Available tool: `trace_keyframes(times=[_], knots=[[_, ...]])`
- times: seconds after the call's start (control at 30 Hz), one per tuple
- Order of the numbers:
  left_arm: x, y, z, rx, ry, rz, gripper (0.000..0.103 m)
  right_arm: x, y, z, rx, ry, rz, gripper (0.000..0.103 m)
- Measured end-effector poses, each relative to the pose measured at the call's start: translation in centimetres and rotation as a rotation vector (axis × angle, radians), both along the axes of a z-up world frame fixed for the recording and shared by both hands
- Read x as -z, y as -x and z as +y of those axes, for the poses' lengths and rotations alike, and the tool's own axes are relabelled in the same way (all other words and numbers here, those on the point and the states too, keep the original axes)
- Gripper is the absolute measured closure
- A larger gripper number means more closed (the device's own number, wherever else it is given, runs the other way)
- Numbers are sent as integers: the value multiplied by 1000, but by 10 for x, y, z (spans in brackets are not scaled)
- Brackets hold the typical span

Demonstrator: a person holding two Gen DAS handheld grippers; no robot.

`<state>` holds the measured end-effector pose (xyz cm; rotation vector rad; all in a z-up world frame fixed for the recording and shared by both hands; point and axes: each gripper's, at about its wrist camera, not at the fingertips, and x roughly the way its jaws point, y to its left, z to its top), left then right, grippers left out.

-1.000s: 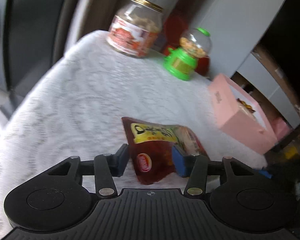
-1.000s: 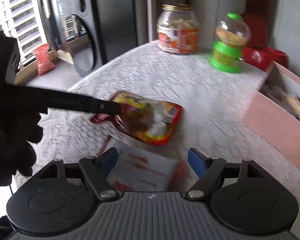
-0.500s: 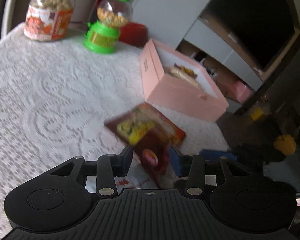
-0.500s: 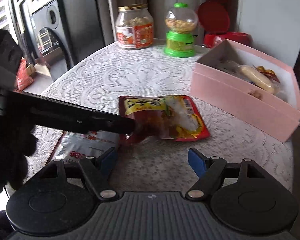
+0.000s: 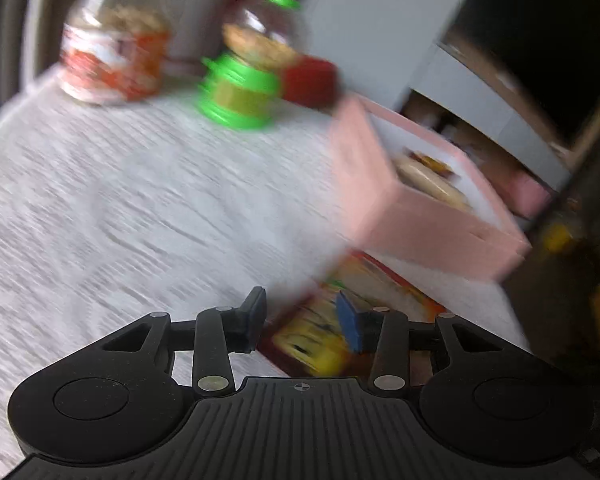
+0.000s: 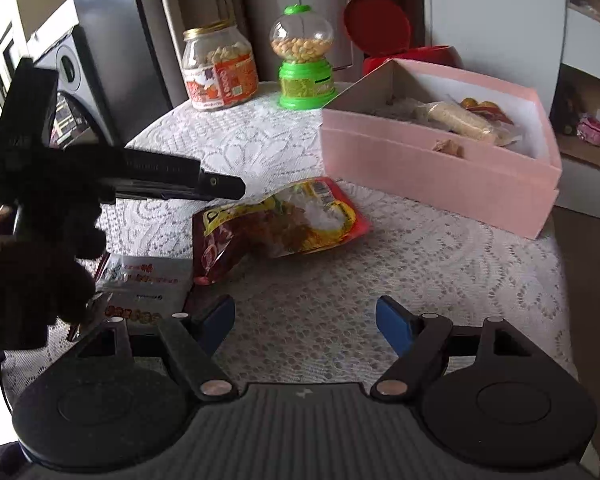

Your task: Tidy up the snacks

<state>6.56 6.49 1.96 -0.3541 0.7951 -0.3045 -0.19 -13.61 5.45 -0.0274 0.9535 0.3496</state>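
Observation:
A red and yellow snack packet [image 6: 284, 224] lies on the lace-covered table [image 6: 420, 280], in front of an open pink box [image 6: 420, 160] that holds other snacks. In the blurred left wrist view the packet [image 5: 384, 284] sits between the closing jaws of my left gripper [image 5: 302, 320], and both pads meet it. From the right wrist view the left gripper [image 6: 240, 191] reaches in from the left to the packet's raised upper-left edge. My right gripper [image 6: 304, 320] hovers open over bare cloth near the front edge, with nothing between its fingers.
A white snack packet [image 6: 148, 284] lies at the front left, partly under the red one. A glass jar [image 6: 220, 68], a green nut dispenser [image 6: 304, 60] and a red lidded container [image 6: 380, 28] stand at the back. A dark-gloved hand [image 6: 28, 272] holds the left gripper.
The left gripper carried the red packet rightward toward the pink box and rolled, and the packet turned with it. The right gripper's view swung right, so the box is now fully in sight.

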Motion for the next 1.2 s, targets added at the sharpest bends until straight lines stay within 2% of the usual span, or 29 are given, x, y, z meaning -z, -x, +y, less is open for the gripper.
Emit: trace_keyframes(times=[0.1,0.17,0.3,0.43,0.57,0.67,0.73,0.8,0.97,1.1,1.2], knots=[[-3,15,-7,84,60,21,61,-3,-3,-6,33,-9,-5,25],[-10,32,-6,92,58,8,61,-3,-8,-7,56,-22,-1,25],[-30,70,-6,119,-140,-79,61,1,-11,-3,43,-50,19,25],[-36,102,-19,237,-345,-90,61,7,-9,3,25,-35,28,25],[-35,126,-30,325,-446,-71,61,9,-7,-1,34,-32,37,25],[-29,132,-41,366,-523,-69,57,11,-6,-4,39,-21,41,25],[-24,126,-46,342,-578,-70,56,12,-6,-6,40,-19,46,25],[-21,115,-45,288,-593,-76,55,13,-7,-5,45,-21,49,25],[-19,86,-36,152,-577,-67,55,10,-8,-4,53,-21,45,25],[-20,76,-29,98,-561,-57,55,8,-10,-4,72,-20,37,25],[-19,72,-24,56,-550,-51,55,5,-15,-2,91,-59,40,25]])
